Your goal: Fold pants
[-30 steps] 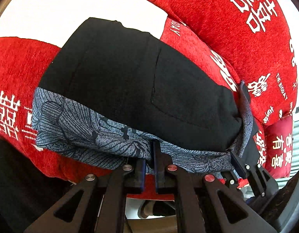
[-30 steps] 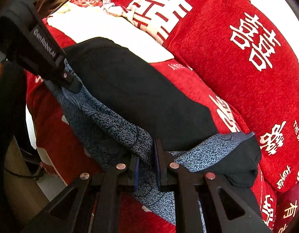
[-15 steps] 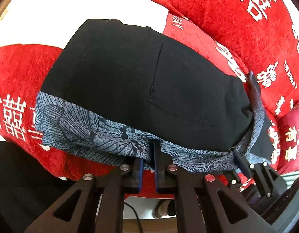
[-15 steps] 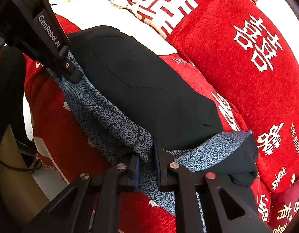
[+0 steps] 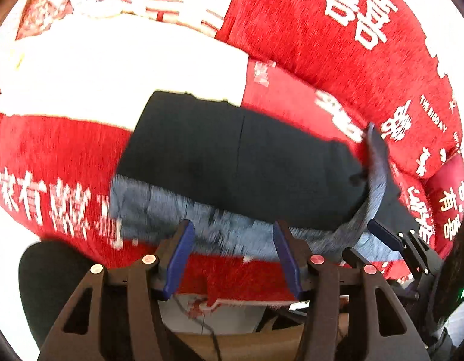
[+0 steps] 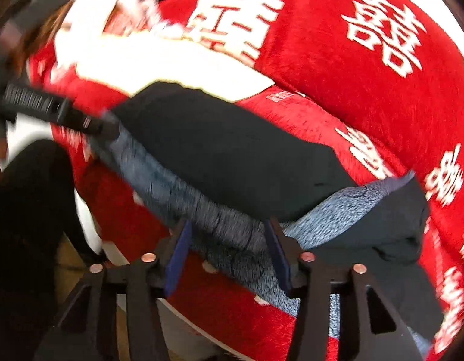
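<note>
Both of my claws have let go since half a second ago: then each pinched the blue-grey edge of the pants, now both stand spread and free of the cloth. My left claw (image 5: pixel 234 254) hovers just before the near edge of the pants (image 5: pixel 238 168), fingers wide apart. My right claw (image 6: pixel 228 255) is likewise spread, its fingers straddling the patterned edge (image 6: pixel 201 210) without gripping. The pants lie folded, black side up, on a red blanket (image 5: pixel 337 45) printed with white characters. Both views are blurred by motion.
</note>
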Demonstrator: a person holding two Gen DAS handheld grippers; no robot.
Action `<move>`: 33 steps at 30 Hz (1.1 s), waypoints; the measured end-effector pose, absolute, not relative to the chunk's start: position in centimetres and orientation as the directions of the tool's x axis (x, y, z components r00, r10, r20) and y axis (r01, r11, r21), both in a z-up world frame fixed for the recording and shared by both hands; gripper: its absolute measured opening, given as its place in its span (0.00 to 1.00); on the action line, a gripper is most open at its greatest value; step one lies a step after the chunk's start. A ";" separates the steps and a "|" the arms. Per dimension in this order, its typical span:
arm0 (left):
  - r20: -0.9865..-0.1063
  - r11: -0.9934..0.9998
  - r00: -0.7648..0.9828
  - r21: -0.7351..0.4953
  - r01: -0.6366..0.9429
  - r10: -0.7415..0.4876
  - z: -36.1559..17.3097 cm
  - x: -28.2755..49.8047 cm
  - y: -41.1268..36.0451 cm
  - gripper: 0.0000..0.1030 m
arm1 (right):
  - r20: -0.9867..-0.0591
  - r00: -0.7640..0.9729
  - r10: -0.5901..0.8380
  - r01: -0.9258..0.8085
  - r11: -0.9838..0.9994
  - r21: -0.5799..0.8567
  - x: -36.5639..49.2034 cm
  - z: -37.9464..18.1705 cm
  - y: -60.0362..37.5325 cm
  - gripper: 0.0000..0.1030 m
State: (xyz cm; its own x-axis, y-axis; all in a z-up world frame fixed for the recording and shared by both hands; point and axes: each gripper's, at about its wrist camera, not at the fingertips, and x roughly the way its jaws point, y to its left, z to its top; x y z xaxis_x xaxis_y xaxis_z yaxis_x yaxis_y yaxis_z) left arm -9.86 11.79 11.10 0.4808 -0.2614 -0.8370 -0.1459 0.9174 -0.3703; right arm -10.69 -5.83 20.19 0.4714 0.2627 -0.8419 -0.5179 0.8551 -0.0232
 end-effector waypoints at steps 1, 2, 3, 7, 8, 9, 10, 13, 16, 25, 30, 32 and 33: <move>-0.825 0.920 0.504 -0.367 -0.134 -0.255 11.6 -9.2 11.6 0.54 | -0.836 0.472 0.280 -0.498 0.867 0.009 -9.8 20.6 -6.0 0.61; -0.824 0.926 0.511 -0.355 -0.131 -0.244 11.9 -8.2 11.3 0.54 | -0.832 0.472 0.292 -0.484 0.874 0.032 -8.9 20.9 -6.0 0.61; -0.826 0.930 0.513 -0.344 -0.128 -0.235 12.0 -7.5 11.1 0.54 | -0.831 0.471 0.295 -0.471 0.881 0.045 -8.1 20.9 -5.8 0.62; -0.865 0.937 0.447 -0.319 -0.140 -0.228 9.3 -4.0 9.5 0.54 | -0.871 0.435 0.230 -0.418 0.908 0.031 -5.9 18.7 -4.4 0.66; -0.881 0.941 0.416 -0.307 -0.142 -0.225 8.3 -3.7 9.2 0.54 | -0.898 0.400 0.185 -0.391 0.920 0.016 -5.8 17.5 -4.3 0.66; -0.903 0.950 0.378 -0.277 -0.146 -0.205 7.1 -3.5 8.8 0.54 | -0.912 0.376 0.163 -0.374 0.927 0.011 -5.9 16.8 -4.5 0.66; -0.917 0.958 0.353 -0.249 -0.142 -0.187 6.1 -3.7 8.4 0.55 | -0.928 0.342 0.148 -0.361 0.933 0.016 -6.3 15.8 -4.9 0.65; -0.912 0.976 0.379 -0.203 -0.078 -0.159 5.6 -5.1 6.9 0.90 | -0.922 0.335 0.194 -0.354 0.933 0.068 -7.8 15.9 -6.4 0.65; -0.918 0.989 0.378 -0.142 -0.036 -0.118 5.1 -5.8 5.5 0.98 | -0.896 0.392 0.210 -0.318 0.944 0.082 -7.5 18.4 -8.1 0.66; -0.919 0.989 0.378 -0.143 -0.046 -0.115 4.7 -5.8 5.2 0.99 | -0.910 0.373 -0.182 0.152 0.979 -0.133 7.1 18.6 -16.9 0.82; -0.916 0.988 0.383 -0.147 -0.043 -0.120 4.5 -6.1 5.2 0.99 | -0.936 0.047 -0.348 0.296 0.900 -0.320 13.7 12.5 -21.2 0.86; -0.917 0.988 0.381 -0.147 -0.042 -0.120 4.5 -6.1 5.4 0.99 | -0.940 -0.063 -0.336 0.297 0.893 -0.339 13.9 10.3 -22.6 0.88; -0.917 0.988 0.380 -0.148 -0.041 -0.121 4.4 -6.0 5.3 0.99 | -0.946 -0.018 -0.323 0.321 0.895 -0.311 13.8 10.9 -23.0 0.89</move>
State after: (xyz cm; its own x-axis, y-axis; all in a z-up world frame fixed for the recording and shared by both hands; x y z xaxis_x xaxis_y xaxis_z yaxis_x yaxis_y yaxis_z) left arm -6.01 5.34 4.40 0.3801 -0.1213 -0.9170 -0.0413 0.9881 -0.1479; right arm 13.80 -23.00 10.86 -0.0185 -0.3228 -0.9463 0.3207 0.8945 -0.3114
